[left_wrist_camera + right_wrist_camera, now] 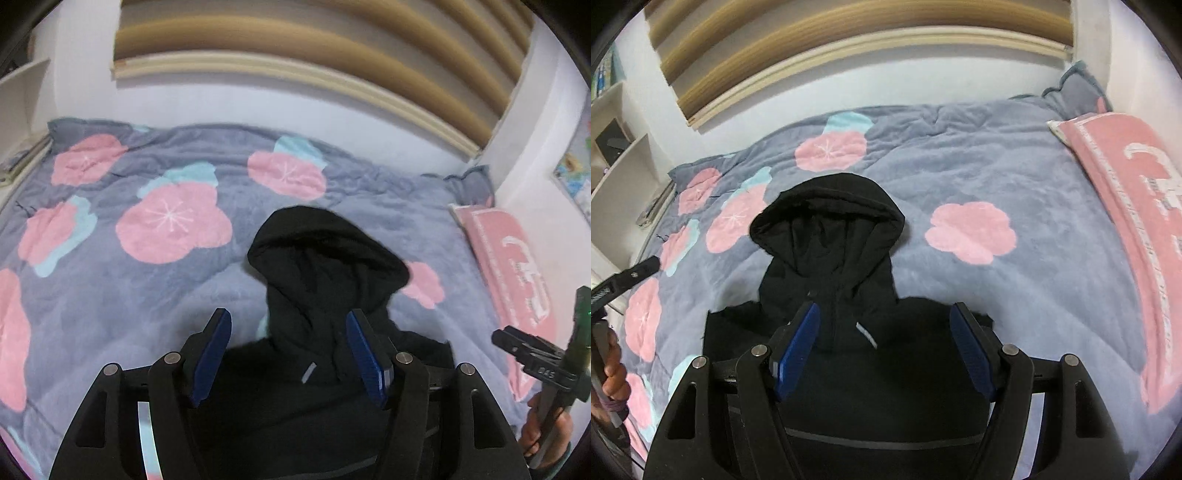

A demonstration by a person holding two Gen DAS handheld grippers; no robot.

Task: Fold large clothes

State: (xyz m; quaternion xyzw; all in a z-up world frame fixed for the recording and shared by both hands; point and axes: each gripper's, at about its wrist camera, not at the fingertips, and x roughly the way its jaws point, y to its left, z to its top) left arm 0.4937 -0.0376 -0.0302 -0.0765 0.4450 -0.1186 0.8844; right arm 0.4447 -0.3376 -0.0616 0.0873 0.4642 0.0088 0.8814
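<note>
A black hooded jacket [325, 266] lies on the bed, its hood pointing toward the far wall; it also shows in the right wrist view [831, 236]. My left gripper [288, 354] is open, its blue pads apart above the jacket's collar and hood base, holding nothing. My right gripper [884, 347] is open too, above the jacket's upper body just below the hood, empty. The right gripper's body [543, 365] shows at the right edge of the left wrist view, and the left gripper's body [624, 280] at the left edge of the right wrist view.
The jacket rests on a grey-blue quilt with pink flowers [173, 221] that covers the bed [967, 166]. A pink pillow [1126, 206] lies at the right by the wall. White shelves [624, 177] stand at the left. A white wall with wooden slats [295, 48] runs behind.
</note>
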